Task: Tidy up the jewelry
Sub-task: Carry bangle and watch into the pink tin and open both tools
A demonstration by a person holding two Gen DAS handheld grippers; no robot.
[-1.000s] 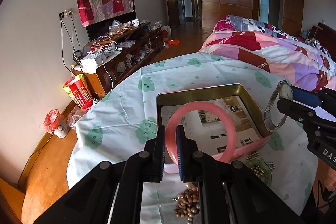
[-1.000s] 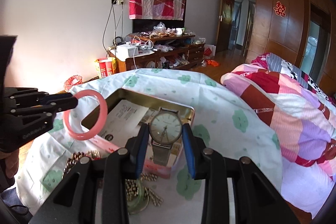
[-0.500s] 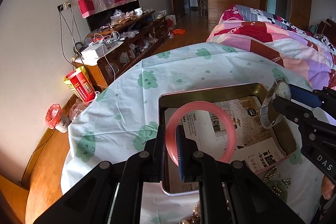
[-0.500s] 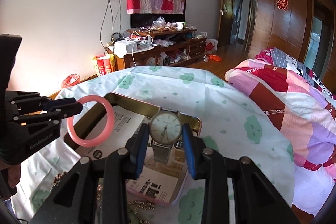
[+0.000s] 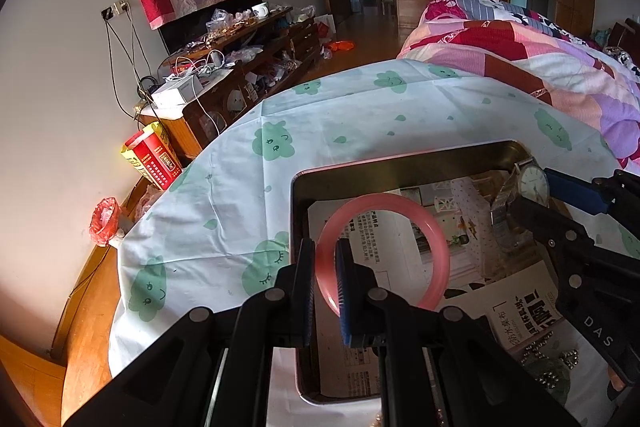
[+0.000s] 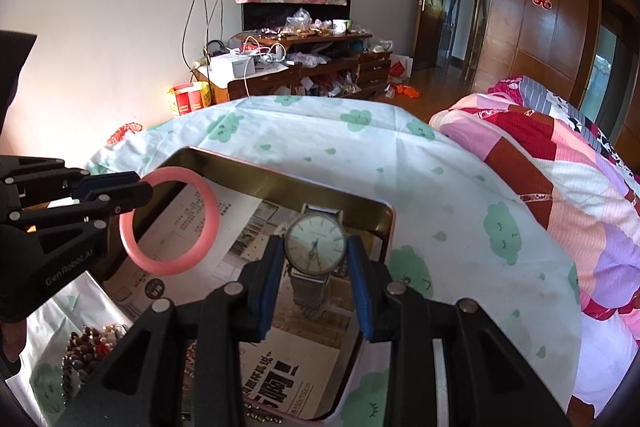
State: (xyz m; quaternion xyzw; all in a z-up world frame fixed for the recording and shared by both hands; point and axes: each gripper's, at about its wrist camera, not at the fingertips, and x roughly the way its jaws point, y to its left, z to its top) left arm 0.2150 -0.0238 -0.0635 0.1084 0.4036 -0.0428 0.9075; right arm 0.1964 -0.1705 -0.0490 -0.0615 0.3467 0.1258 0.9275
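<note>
From my station, both views are wrist fisheyes looking forward and steeply down along their own fingers, close over the metal tin (image 5: 400,167) on the cloud-print tablecloth (image 5: 340,115). The left view faces the tin's left half; the right view faces its right half (image 6: 280,183). Both share the tin, tablecloth (image 6: 440,187), cluttered cabinet (image 5: 240,67), quilted bed (image 6: 560,155), and each other's gripper at frame edge.

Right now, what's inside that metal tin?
Printed paper lines the tin. The bangle and watch, each gripped, hang above it. Grippers hide its near end.
</note>
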